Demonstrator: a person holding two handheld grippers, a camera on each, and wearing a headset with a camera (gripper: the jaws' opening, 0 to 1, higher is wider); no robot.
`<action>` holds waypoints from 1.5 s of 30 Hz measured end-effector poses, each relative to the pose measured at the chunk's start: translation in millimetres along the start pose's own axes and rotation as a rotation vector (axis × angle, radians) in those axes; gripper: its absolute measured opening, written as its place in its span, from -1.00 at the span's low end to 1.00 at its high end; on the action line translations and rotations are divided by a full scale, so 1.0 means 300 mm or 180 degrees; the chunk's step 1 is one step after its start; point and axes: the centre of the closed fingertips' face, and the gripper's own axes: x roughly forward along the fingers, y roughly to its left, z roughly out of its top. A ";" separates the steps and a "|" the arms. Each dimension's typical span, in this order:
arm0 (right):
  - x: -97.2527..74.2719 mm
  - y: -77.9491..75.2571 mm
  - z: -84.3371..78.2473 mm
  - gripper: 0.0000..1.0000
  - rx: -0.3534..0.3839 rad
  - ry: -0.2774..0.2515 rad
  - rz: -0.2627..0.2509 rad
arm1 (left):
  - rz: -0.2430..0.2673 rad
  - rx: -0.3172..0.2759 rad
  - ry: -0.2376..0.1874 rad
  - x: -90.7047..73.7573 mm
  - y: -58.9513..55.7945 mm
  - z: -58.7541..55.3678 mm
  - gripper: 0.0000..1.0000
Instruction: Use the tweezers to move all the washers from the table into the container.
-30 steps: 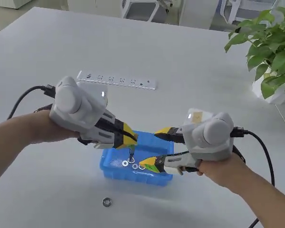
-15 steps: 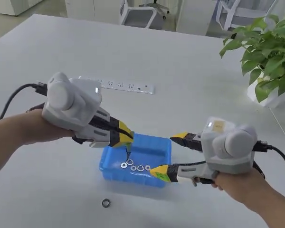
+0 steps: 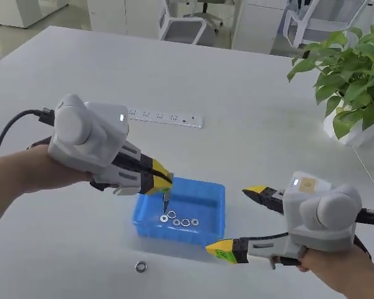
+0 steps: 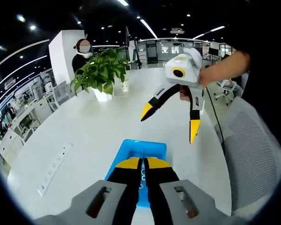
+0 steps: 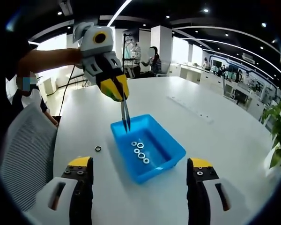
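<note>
1. Blue container [image 3: 206, 194] sits mid-table [image 3: 249, 106], open top. Five washers [image 3: 186, 222] lie in a loose line on its floor, toward the near-left part.
2. One loose washer [image 3: 140, 266] is on the table, just near of the container's near-left corner and apart from it.
3. Left gripper [image 3: 162, 180] is at the container's left edge with its jaws pressed together on the tweezers [image 3: 165, 199], clamping their upper end.
4. The tweezers hang point-down over the container's left end, above the washers. The tips look closed with nothing visible between them. Contact with the washers or the floor: can't tell.
5. Right gripper [image 3: 235, 219] is to the right of the container with its jaws spread wide and nothing held. One tip sits near the container's near-right corner and the other off its right side, neither touching it.
6. Power strip [image 3: 165, 116] lies on the table beyond the container. Potted plant [image 3: 349, 75] stands far right.
</note>
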 end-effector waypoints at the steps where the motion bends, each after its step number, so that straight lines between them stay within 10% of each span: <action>1: -0.003 0.002 -0.002 0.69 0.0006 0.0000 -0.0007 | 0.0003 -0.0003 0.0001 -0.003 -0.002 0.001 -0.87; 45: -0.028 0.069 -0.036 0.89 -0.0115 0.0026 0.0009 | -0.0010 -0.0220 -0.0009 -0.105 -0.169 -0.066 -0.87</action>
